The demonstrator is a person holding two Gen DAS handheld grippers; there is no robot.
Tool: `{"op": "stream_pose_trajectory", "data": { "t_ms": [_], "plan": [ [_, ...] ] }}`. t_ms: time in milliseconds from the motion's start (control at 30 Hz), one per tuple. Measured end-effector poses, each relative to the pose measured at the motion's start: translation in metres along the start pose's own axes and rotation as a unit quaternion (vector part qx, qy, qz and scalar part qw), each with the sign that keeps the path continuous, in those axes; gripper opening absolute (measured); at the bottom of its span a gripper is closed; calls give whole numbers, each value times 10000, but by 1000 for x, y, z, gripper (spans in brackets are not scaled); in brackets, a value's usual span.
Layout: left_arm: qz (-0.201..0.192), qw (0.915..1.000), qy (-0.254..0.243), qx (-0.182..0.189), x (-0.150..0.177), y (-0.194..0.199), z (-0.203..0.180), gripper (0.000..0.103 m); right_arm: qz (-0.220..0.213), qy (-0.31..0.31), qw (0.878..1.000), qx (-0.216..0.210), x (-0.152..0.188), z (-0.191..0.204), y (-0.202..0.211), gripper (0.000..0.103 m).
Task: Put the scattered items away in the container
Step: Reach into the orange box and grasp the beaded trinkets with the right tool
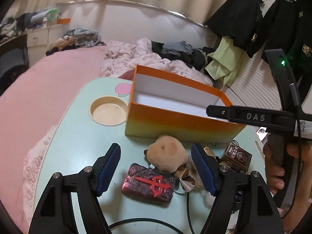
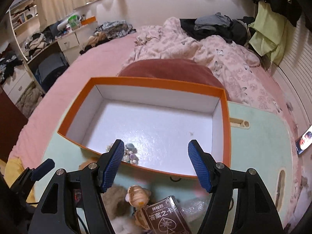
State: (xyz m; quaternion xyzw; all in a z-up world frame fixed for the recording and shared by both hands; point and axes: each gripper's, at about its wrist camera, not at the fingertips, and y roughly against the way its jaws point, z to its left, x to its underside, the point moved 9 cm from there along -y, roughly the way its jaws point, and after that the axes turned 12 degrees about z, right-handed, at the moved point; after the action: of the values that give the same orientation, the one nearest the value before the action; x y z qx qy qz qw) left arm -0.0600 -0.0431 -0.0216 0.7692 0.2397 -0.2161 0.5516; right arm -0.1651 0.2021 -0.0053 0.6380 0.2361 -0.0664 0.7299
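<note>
An orange box [image 1: 175,120] with a white inside stands on a mint lap table [image 1: 78,136]. My left gripper [image 1: 156,167] is open and empty, low over a tan plush toy [image 1: 167,154] and a dark red patterned case [image 1: 148,185]. A brown card box [image 1: 237,159] lies to its right. My right gripper [image 2: 156,161] is open and empty above the orange box's [image 2: 148,128] near wall. A small pile of beads [image 2: 129,154] lies inside the box. The card box [image 2: 165,217] and a small beige figure [image 2: 137,195] lie below the right gripper.
The table sits on a pink bed [image 1: 48,81] with a rumpled blanket [image 2: 214,58] and clothes. A round cup recess [image 1: 108,110] is left of the box. A black cable [image 1: 146,222] runs along the table's near edge. A phone [image 2: 304,140] lies at far right.
</note>
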Motion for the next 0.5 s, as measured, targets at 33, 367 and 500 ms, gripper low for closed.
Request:
{"op": "stream_pose_trajectory", "data": {
  "t_ms": [33,367,500],
  "plan": [
    [2,10000,4,-6,0,0,0,74,-2,2,10000,7,0,1,0,68],
    [-26,10000,85,10,1,2,5,74,80,117,9999,38,-8,11,8,68],
    [-99,9998,172,24,-2,7,12,74,660,70,9962,-556,-16,19,6,68]
  ]
}}
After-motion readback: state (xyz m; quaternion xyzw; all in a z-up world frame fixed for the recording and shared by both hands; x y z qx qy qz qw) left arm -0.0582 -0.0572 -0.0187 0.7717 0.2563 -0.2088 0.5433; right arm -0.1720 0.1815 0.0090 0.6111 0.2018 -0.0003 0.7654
